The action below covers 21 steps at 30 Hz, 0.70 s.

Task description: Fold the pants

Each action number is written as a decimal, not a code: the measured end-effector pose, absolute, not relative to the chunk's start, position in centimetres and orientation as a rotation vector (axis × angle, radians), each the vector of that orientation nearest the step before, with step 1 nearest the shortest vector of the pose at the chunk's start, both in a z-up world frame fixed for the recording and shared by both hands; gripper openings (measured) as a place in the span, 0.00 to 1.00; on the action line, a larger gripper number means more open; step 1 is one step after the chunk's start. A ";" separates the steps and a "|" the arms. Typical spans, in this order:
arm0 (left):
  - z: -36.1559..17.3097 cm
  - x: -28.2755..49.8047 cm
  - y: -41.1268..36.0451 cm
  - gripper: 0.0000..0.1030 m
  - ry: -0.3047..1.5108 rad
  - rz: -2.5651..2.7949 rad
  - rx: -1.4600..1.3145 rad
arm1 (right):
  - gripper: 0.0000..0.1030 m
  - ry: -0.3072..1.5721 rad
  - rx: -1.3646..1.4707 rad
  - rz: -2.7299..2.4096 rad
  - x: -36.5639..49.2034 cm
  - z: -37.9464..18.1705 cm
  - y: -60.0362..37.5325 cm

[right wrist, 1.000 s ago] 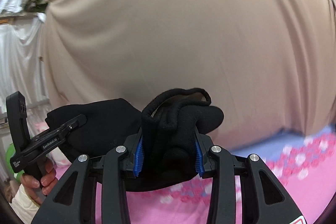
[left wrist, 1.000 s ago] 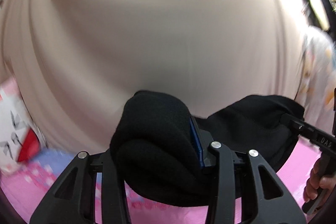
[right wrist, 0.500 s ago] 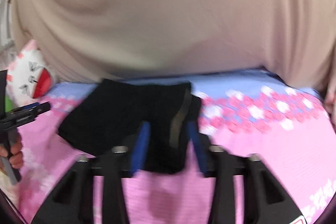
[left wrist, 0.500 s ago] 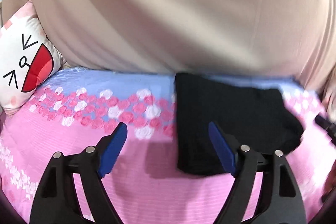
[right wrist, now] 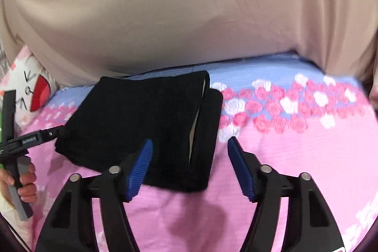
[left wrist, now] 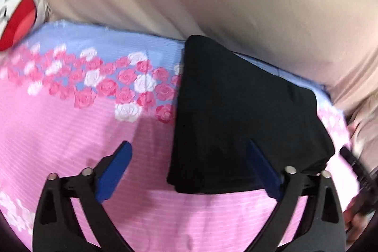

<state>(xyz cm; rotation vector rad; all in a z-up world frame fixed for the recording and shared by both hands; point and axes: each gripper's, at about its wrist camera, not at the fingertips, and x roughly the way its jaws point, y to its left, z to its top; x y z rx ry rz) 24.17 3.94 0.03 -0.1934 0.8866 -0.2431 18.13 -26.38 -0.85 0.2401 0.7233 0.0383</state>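
Beige fabric (right wrist: 189,15), a broad draped sheet with soft creases, fills the whole upper part of both wrist views and hangs down to the far edge of the bed. Below it lies the bed cover (right wrist: 295,157), a pink striped cloth with a pale blue band along its far side and a row of printed pink and white roses across that band. On this cover rest the pants (right wrist: 146,124), black knit cloth folded into a thick, roughly rectangular stack of several layers, flat on the bed with its far edge at the foot of the beige fabric; a pale sliver of lining shows in a slit along its right-hand side in the right wrist view. In the left wrist view the same pants (left wrist: 241,115) lie to the right of centre, blurred.

The left hand-held gripper (left wrist: 189,171) has just been opening and its blue-padded jaws now stand wide apart; the near left corner of the stack lies between them, untouched by either pad as far as the blur allows. The right hand-held gripper (right wrist: 189,164) has also just been opening, its jaws apart around the near right corner of the stack, with neither pad pressing on it.

A white cushion (right wrist: 30,96) with a cartoon face and red mouth sits at the far left of the bed. A person's hand (right wrist: 21,183) grips the handle of the left tool at the edge of the right wrist view.
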 end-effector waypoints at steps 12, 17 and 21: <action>-0.9 23.1 2.8 0.26 0.970 -0.375 -0.259 | 0.29 0.831 0.480 0.213 17.6 -3.1 -27.8; -2.9 21.9 2.6 0.45 0.958 -0.309 -0.192 | 0.41 0.868 0.547 0.188 16.6 -6.3 -29.1; 0.7 19.2 3.5 0.49 0.842 -0.240 -0.141 | 0.08 0.739 0.407 0.071 13.6 -1.6 -28.2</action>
